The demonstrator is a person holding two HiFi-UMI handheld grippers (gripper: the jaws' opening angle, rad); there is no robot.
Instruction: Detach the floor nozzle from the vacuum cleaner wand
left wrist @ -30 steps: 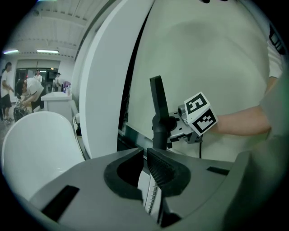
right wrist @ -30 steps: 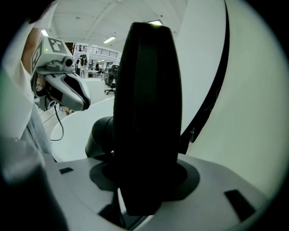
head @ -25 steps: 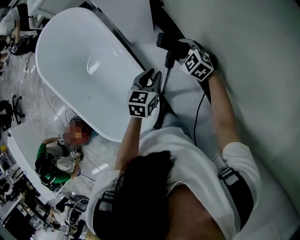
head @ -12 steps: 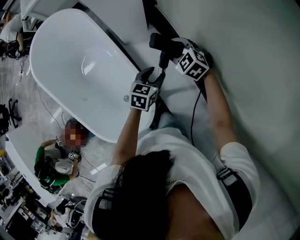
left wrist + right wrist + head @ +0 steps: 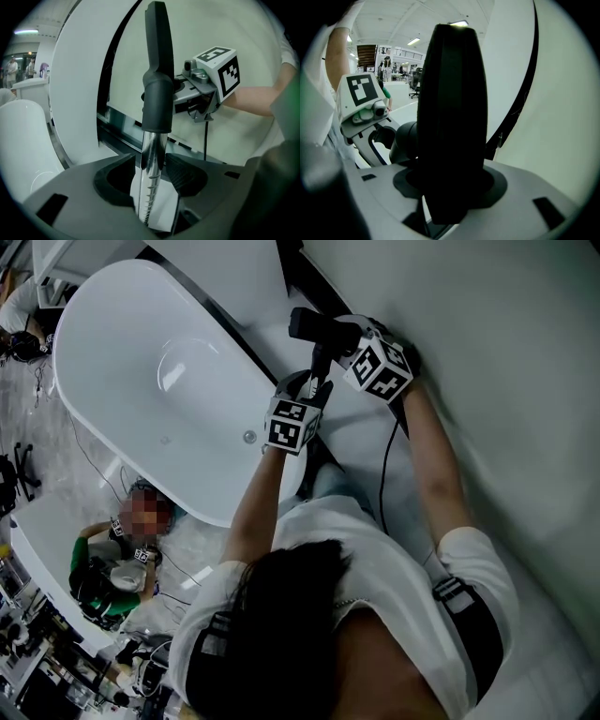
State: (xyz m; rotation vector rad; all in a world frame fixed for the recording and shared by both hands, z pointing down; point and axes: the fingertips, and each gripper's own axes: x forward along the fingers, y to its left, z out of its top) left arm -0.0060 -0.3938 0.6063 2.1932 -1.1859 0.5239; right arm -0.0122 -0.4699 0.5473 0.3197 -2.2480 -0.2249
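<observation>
The vacuum wand stands upright: a chrome tube (image 5: 151, 159) topped by a black collar and a long black end piece (image 5: 157, 56). My left gripper (image 5: 149, 176) straddles the chrome tube just below the collar. Its jaws have just been opening and do not clamp the tube between them. In the head view the left gripper (image 5: 314, 390) sits right under the right gripper (image 5: 342, 334). My right gripper (image 5: 450, 187) is shut on the black end piece (image 5: 452, 117), which fills its view. The wand's lower end is hidden.
A white oval bathtub (image 5: 84, 399) lies to the left of the wand. A black cable (image 5: 384, 474) hangs down from the right gripper. A pale wall panel (image 5: 506, 381) stands on the right. A person in green (image 5: 98, 563) sits on the floor at lower left.
My left gripper has slid along the wand towards the right gripper, and its jaws now stand wider around the chrome tube. The right gripper keeps its hold on the black end piece.
</observation>
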